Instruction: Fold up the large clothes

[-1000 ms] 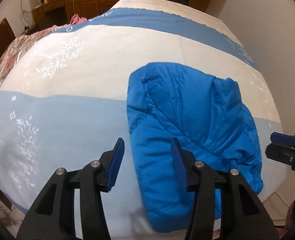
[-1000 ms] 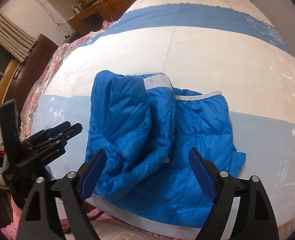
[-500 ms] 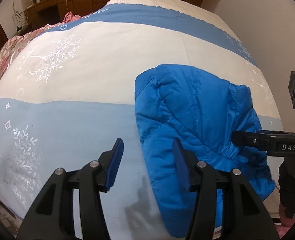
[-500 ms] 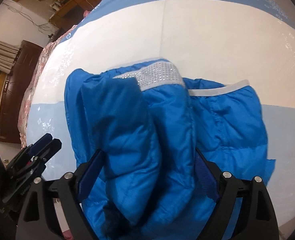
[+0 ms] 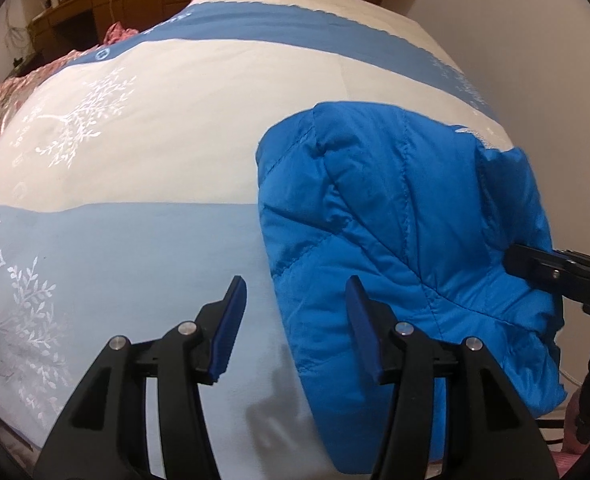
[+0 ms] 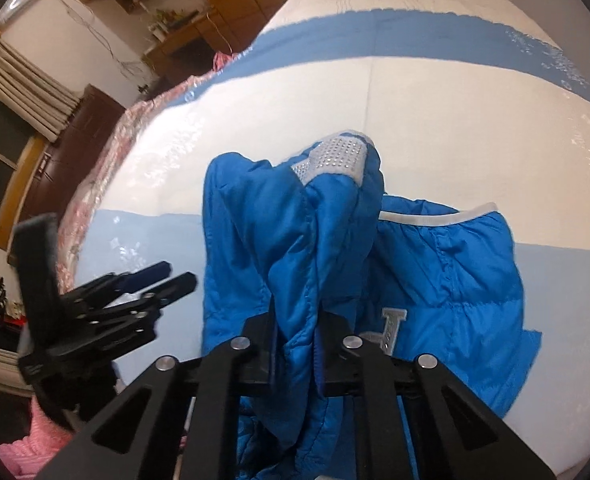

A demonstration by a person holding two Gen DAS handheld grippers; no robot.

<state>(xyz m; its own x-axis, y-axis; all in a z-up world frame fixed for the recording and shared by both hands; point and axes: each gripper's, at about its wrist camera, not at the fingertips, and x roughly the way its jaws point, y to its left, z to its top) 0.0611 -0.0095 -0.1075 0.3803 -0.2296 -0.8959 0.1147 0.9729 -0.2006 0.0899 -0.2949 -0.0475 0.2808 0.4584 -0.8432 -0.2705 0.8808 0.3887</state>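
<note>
A blue quilted jacket (image 5: 407, 216) lies bunched on the near right part of the bed. It has a grey studded band (image 6: 331, 158), white edging and a silver letter patch. My right gripper (image 6: 297, 344) is shut on a raised fold of the jacket (image 6: 295, 248), with fabric pinched between its pads. In the left wrist view the right gripper (image 5: 555, 276) reaches into the jacket's right side. My left gripper (image 5: 295, 332) hovers open over the bed cover at the jacket's left edge, holding nothing. From the right wrist view the left gripper (image 6: 155, 280) sits apart from the cloth.
The bed cover (image 5: 135, 240) has white and blue bands with silver leaf prints. A pink floral quilt (image 6: 107, 168) lies along its left side. Wooden cabinets (image 5: 75, 4) stand behind and a pale wall (image 5: 535, 40) runs along the right. Pink cloth (image 6: 27, 444) shows below the bed's near edge.
My right gripper dropped onto the jacket and closed on a fold that now stands up between its pads. The left gripper stayed open and hardly moved.
</note>
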